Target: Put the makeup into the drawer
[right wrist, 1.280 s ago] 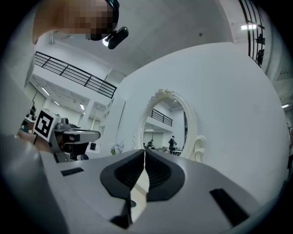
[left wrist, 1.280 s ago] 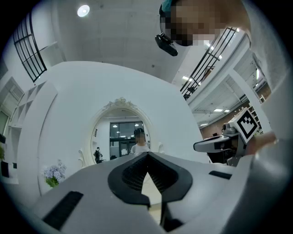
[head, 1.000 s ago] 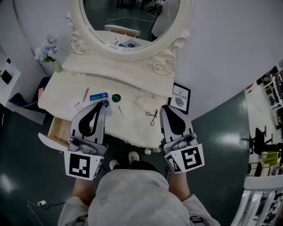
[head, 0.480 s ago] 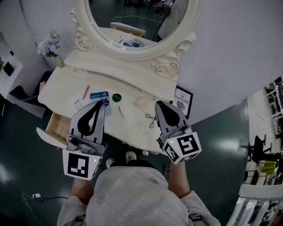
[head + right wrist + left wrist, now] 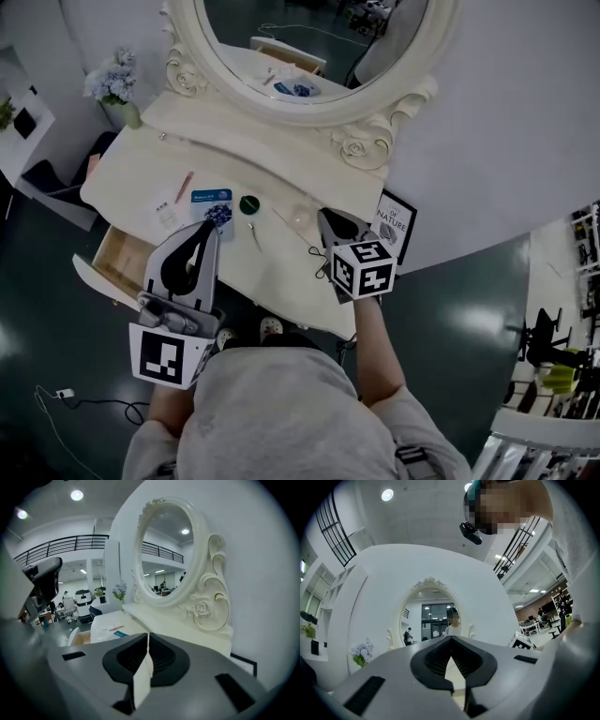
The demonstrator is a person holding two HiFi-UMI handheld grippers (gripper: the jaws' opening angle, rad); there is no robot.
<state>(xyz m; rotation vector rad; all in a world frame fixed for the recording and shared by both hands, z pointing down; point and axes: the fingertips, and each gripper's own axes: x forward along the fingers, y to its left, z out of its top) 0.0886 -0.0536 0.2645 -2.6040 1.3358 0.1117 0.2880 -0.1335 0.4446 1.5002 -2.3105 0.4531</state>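
On the cream dressing table [image 5: 281, 281] lie a pink pencil [image 5: 184, 186], a blue packet [image 5: 208, 198], a white packet [image 5: 167, 214], a green round compact [image 5: 248, 204], a thin stick [image 5: 254, 233] and a black eyelash curler [image 5: 316, 252]. My right gripper [image 5: 325, 217] is shut and empty, low over the table just right of the curler, which its marker cube partly hides. My left gripper [image 5: 214, 225] hovers shut and empty near the blue packet. The drawer [image 5: 117, 264] stands open at the table's left front. In both gripper views the tips of the left gripper [image 5: 451, 638] and the right gripper [image 5: 148, 634] meet.
A large oval mirror [image 5: 309, 47] in a carved frame rises behind the table. A vase of flowers [image 5: 114, 86] stands at the back left corner. A framed print [image 5: 397, 223] leans against the wall right of the table. A small clear round item [image 5: 300, 216] lies mid-table.
My right gripper has dropped and swung forward over the table, toward the curler. The left gripper has barely shifted.
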